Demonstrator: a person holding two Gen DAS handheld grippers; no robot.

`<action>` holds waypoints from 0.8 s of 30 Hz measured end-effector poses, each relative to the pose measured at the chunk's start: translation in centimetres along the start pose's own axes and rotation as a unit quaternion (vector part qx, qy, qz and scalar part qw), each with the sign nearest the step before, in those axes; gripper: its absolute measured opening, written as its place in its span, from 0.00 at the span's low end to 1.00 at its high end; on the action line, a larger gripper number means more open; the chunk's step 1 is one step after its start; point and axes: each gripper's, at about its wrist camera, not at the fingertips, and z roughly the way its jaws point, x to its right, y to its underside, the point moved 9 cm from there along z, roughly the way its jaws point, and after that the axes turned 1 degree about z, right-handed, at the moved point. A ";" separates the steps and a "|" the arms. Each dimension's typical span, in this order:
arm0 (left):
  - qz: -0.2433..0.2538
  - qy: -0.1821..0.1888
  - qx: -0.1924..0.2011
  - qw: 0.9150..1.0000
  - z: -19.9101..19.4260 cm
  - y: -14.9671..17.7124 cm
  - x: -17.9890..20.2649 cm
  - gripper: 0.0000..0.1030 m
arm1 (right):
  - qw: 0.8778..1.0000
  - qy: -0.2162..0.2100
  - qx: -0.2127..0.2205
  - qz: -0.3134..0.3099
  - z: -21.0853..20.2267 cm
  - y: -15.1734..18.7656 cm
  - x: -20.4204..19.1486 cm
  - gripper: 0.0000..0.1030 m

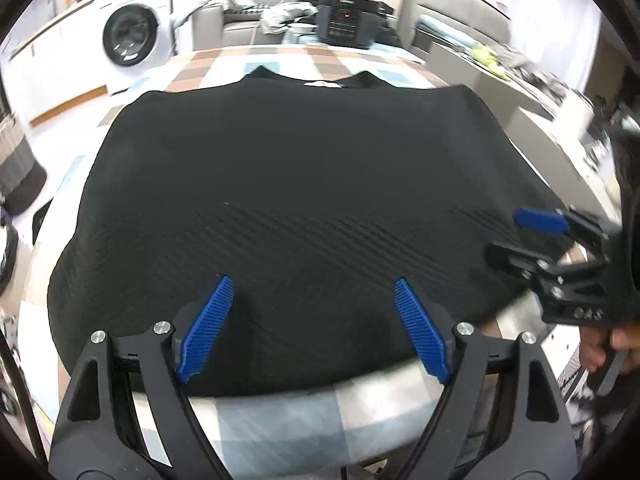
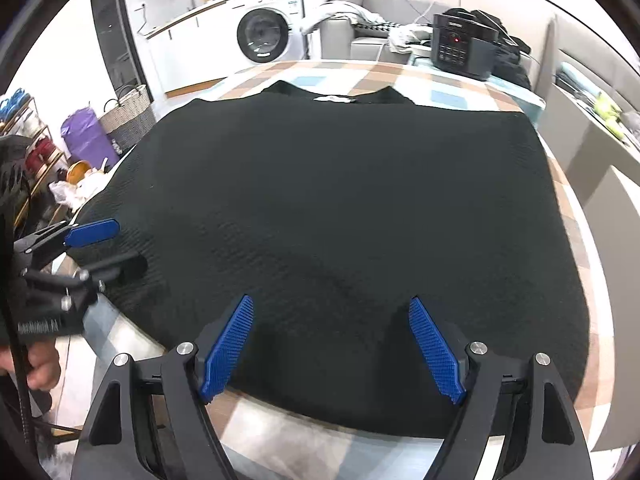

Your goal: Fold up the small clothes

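The black top (image 2: 340,220) lies flat and spread out on the checked table (image 2: 360,70), filling the middle of both views, with its neck hole up at the top of the frame. No part looks folded over yet — so the folding has not started, as far as I can tell. All the folds are still left to do.

The left gripper (image 1: 312,328) sits at the bottom of its view, over the near edge of the top. Its blue fingers (image 1: 208,328) are spread wide and hold nothing. The right gripper (image 2: 332,348) is the same in its view — fingers apart, nothing between them.

A washing machine (image 2: 264,36) stands at the upper left, and a dark cooker (image 2: 464,48) sits at the far end of the table.
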 end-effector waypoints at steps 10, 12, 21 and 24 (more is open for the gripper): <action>-0.007 0.004 -0.019 1.000 0.0 1.7 0.8 0.79 | 1.000 0.009 -0.009 0.019 -0.6 2.2 1.8 0.79; -0.003 0.012 -0.018 1.000 0.1 1.4 1.6 0.79 | 1.000 0.006 0.001 0.026 -1.0 2.2 1.8 0.79; 0.036 0.029 -0.032 0.998 1.0 1.9 5.2 0.79 | 1.000 0.026 0.010 -0.005 -1.0 3.6 1.2 0.79; 0.042 0.025 -0.032 0.998 1.0 2.1 5.3 0.79 | 0.999 0.035 0.009 0.005 -1.7 4.4 2.6 0.79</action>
